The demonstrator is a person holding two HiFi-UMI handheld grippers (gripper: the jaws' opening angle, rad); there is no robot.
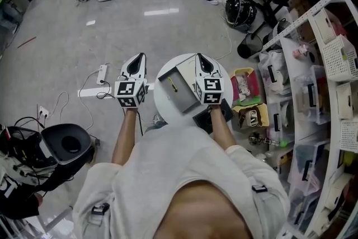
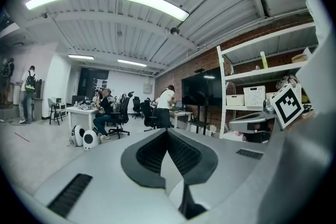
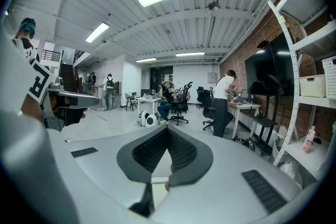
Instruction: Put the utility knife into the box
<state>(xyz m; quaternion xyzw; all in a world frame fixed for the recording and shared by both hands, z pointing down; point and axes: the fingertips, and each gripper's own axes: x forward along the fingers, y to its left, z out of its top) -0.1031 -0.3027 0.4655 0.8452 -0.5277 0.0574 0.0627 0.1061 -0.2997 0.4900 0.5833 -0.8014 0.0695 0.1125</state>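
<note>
In the head view a grey open box (image 1: 184, 93) sits on a small round white table (image 1: 161, 99). A slim object with a yellow end, apparently the utility knife (image 1: 173, 84), lies on the box's floor near its left side. My left gripper (image 1: 136, 62) is held over the floor left of the table. My right gripper (image 1: 202, 60) is above the box's right edge. Both point away from me, level, out into the room. The left gripper view (image 2: 167, 131) and the right gripper view (image 3: 168, 128) each show jaws pressed together with nothing between them.
A white power strip (image 1: 102, 73) with cables lies on the floor to the left. A black round seat (image 1: 69, 145) stands at the lower left. White shelving (image 1: 330, 64) with baskets and clutter lines the right side. A black helmet (image 1: 240, 10) lies beyond the table.
</note>
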